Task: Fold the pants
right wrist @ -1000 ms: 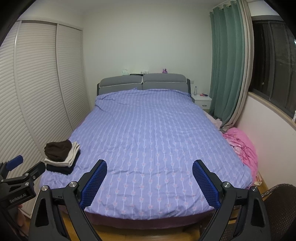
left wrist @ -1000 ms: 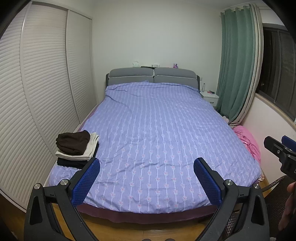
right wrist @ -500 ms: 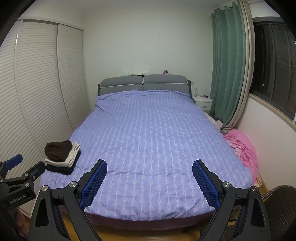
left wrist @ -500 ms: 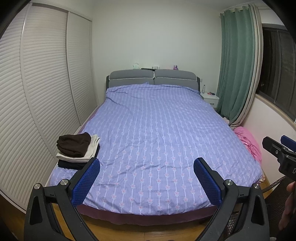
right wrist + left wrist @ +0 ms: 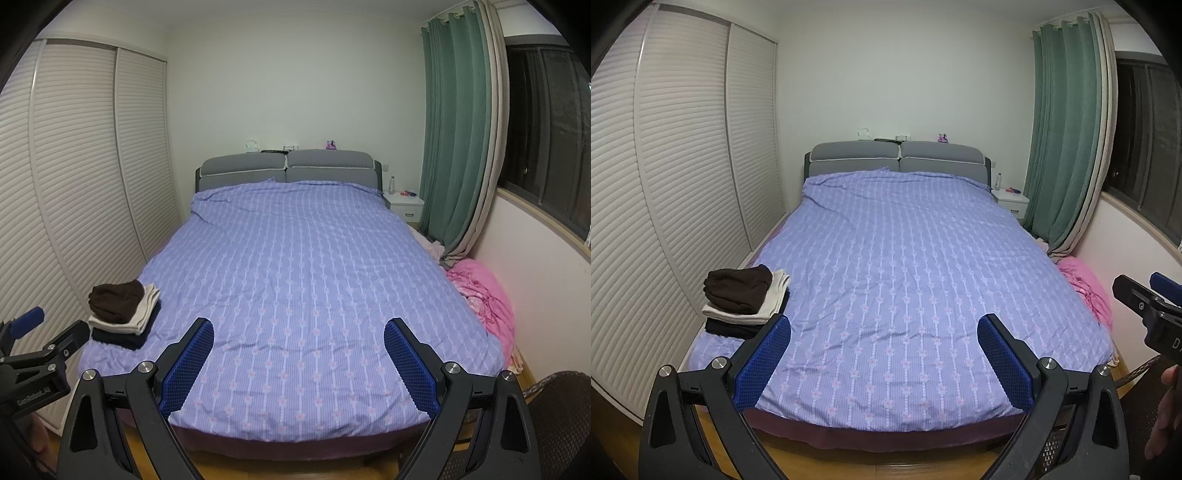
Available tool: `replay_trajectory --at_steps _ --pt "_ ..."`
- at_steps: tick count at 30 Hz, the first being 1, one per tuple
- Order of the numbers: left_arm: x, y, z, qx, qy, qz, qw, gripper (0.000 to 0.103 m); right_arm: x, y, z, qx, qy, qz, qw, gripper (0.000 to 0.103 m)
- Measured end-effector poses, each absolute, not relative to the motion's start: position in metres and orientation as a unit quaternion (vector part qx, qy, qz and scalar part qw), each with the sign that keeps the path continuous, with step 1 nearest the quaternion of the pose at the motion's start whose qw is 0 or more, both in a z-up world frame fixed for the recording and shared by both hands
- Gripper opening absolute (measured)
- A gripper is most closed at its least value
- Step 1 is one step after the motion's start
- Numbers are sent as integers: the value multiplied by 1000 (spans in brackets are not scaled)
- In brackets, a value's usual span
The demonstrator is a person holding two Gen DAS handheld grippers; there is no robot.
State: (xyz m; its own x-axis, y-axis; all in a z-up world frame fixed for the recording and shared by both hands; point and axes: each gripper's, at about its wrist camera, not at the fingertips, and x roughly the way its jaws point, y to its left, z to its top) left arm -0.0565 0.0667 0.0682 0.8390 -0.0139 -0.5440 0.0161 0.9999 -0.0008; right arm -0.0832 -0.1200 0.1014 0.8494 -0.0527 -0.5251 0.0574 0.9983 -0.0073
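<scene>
Three folded garments sit stacked at the bed's near left corner: brown on cream on black; which are pants I can't tell. My left hand-held gripper and right hand-held gripper gape apart, holding nothing. Only the right view shows the whole pink bundle.

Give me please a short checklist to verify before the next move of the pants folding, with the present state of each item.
1. Left tool open and holding nothing: ok.
2. Right tool open and holding nothing: ok.
3. Unfolded pants laid out on the bed: not ok, none visible.
4. Folded stack sits at the bed's near left corner, away from the middle: ok.
5. Whether the stack holds pants: cannot tell.
6. Both tools apart from the bed cover: ok.
</scene>
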Motion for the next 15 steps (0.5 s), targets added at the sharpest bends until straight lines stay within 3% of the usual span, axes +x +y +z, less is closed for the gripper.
replay_trajectory --at_steps 15 --pt "-51 60 67 10 286 -23 958 103 -76 -127 99 10 281 -26 959 94"
